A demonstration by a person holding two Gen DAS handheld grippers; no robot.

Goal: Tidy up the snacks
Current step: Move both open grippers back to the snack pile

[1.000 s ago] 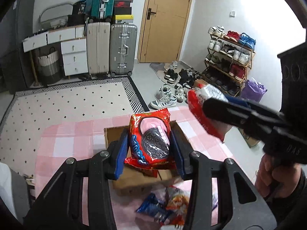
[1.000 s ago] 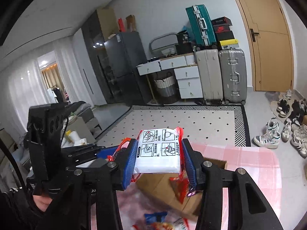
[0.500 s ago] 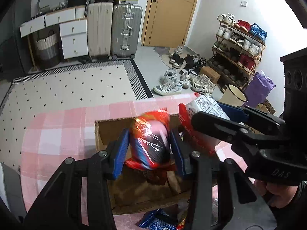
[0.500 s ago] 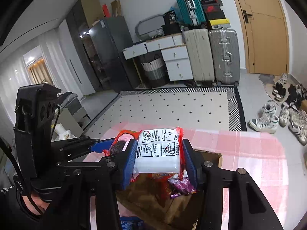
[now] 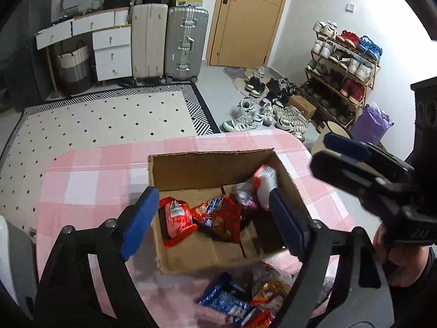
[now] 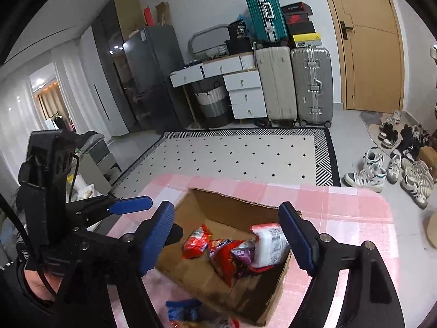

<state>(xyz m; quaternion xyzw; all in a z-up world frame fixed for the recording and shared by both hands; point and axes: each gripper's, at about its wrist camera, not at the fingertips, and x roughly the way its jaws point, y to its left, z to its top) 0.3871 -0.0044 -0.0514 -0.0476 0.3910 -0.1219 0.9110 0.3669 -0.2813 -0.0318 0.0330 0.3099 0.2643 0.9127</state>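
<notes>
In the cardboard box [image 5: 218, 169], the white packet [image 5: 266, 184] stands tilted; both hand-held grippers just opened, empty.

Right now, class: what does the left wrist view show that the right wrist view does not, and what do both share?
Only the left wrist view shows the shoe rack and the purple bag. Only the right wrist view shows the dark fridge. Both show the cardboard box of snacks on the pink checked table, and both the left gripper and the right gripper, open and empty.
</notes>
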